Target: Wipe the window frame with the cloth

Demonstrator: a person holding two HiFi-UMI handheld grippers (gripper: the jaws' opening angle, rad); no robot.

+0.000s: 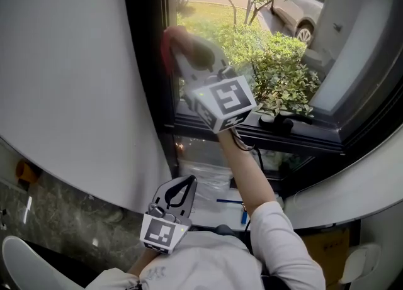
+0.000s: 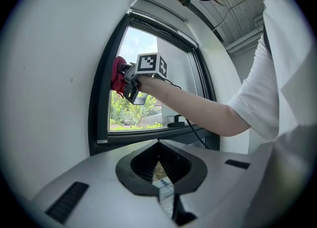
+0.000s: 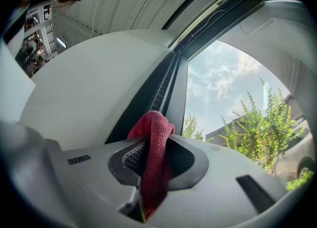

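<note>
A red cloth (image 1: pixel 167 46) is pressed against the left upright of the black window frame (image 1: pixel 148 62). My right gripper (image 1: pixel 184 56) is shut on it, arm stretched up to the glass. In the right gripper view the cloth (image 3: pixel 154 143) hangs folded between the jaws of the right gripper (image 3: pixel 156 145), its top touching the dark frame channel (image 3: pixel 161 86). The left gripper view shows the cloth (image 2: pixel 118 76) and the right gripper (image 2: pixel 130 87) at the frame's left side (image 2: pixel 99 98). My left gripper (image 1: pixel 181 188) is held low near the person's chest, jaws together and holding nothing; it appears again in its own view (image 2: pixel 159 145).
White wall (image 1: pixel 75 81) lies left of the window. A small black object with a cable (image 1: pixel 283 122) sits on the lower sill (image 1: pixel 315 139). Bushes and a parked car are outside. Plastic bags (image 1: pixel 214 178) and a cardboard box (image 1: pixel 327 245) lie below.
</note>
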